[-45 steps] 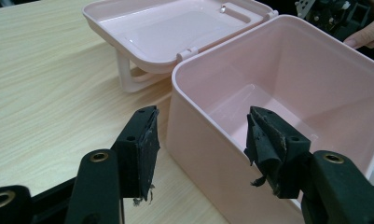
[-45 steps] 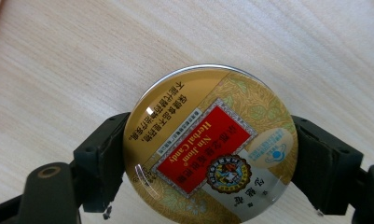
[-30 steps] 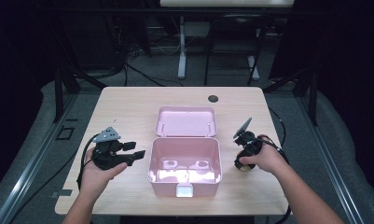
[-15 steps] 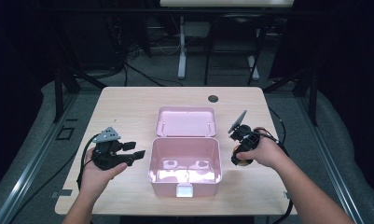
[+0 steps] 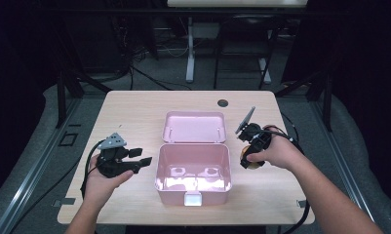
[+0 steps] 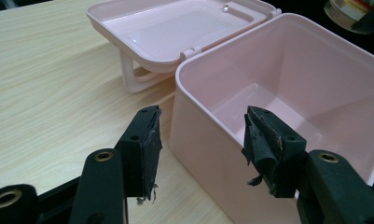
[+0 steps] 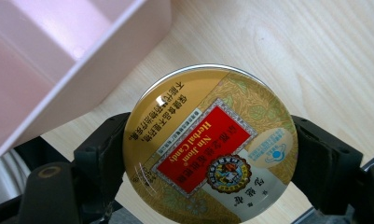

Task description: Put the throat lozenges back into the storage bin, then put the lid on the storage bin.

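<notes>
The right gripper (image 7: 208, 154) is clamped on a round candy tin (image 7: 210, 144), one black jaw pressed against each side of its rim, so the gold lid with its red label faces straight up the gripper's own view. Beyond the tin, up and to that gripper's left, runs the wall of the open pink box (image 7: 77, 70), with bare wood of the table (image 7: 315, 56) between them. In the high view this right gripper (image 5: 251, 151) sits just beside the box's right wall, and what looks like the tin (image 5: 251, 163) peeks out orange under the hand, though it is too small there to be sure. The left gripper (image 6: 201, 144) holds nothing, its jaws spread wide and straddling the near corner of the pink box (image 6: 278, 93), whose hinged lid (image 6: 175, 32) lies flat open farther ahead. From above, the left gripper (image 5: 134, 161) hovers close to the box's left wall.
</notes>
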